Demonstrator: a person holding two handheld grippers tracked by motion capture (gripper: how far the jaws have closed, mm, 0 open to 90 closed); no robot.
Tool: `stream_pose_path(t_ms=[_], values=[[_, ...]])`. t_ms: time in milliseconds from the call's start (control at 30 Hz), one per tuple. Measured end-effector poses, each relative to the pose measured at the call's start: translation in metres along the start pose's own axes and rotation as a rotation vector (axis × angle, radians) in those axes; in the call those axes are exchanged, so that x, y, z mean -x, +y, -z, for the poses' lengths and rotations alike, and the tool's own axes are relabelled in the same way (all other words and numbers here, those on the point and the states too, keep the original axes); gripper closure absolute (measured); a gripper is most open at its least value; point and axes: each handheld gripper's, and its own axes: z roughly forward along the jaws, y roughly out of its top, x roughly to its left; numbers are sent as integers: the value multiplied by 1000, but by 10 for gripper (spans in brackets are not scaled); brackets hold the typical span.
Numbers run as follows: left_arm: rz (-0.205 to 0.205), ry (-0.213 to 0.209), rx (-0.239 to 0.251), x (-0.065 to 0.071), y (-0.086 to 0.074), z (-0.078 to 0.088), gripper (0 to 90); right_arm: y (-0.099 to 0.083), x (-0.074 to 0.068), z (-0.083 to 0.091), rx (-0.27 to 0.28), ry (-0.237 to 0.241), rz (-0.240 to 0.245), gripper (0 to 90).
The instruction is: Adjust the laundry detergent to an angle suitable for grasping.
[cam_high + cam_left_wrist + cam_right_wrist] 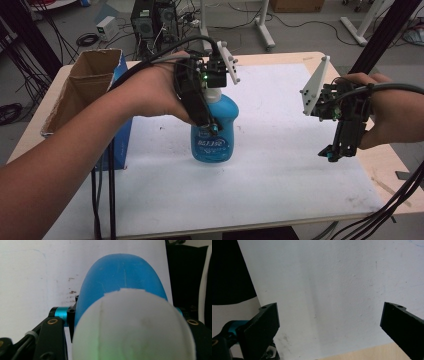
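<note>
White paper covers the wooden bench [280,210]; the blue plastic bottle with a white cap [215,130] stands upright at its centre, left tongs [212,127] clamped seemingly round its neck for carrying. Right tongs [331,154] hover agape, empty.

We saw white lettering on the dark blue label of the blue bottle [214,131], but we could not read it with certainty. We found no other legible text.
</note>
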Motion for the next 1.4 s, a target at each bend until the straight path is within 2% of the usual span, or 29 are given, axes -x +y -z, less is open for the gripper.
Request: stream_pose_path(t_ms=[167, 300, 367, 433, 500, 533, 567, 633, 700, 767, 933, 967, 1400], values=[[-68, -36, -12, 2, -9, -8, 396, 1, -1, 1, -3, 1, -8, 13], [-110, -57, 0, 4, -15, -12, 396, 1, 0, 0, -2, -1, 2, 13], [-135, -65, 2, 6, -17, -12, 396, 2, -1, 0, -7, 2, -11, 13], [-154, -77, 4, 8, -19, -13, 396, 3, -1, 0, -4, 0, 0, 12], [-154, -77, 4, 8, -19, -13, 396, 3, -1, 0, -5, -1, -1, 12], [-192, -101, -7, 11, -23, -16, 396, 4, 0, -1, -3, 1, 5, 13], [-199, -108, -14, 12, -24, -17, 396, 4, -1, -1, -7, 0, -1, 13], [-212, -108, -17, 13, -26, -18, 396, 5, 0, -1, -6, 2, 4, 13], [-252, -97, -15, 15, -30, -22, 396, 5, -1, -1, -10, 2, 1, 12], [-271, -89, -11, 16, -33, -23, 396, 6, -1, -2, -6, 0, 5, 12], [-292, -89, 0, 17, -38, -24, 396, 8, -1, -2, -4, 0, 7, 12], [-297, -91, 15, 18, -39, -24, 396, 8, -2, -2, -10, 0, 0, 13], [-308, -95, 32, 20, -41, -25, 393, 10, -1, -5, -5, 4, 6, 12]])
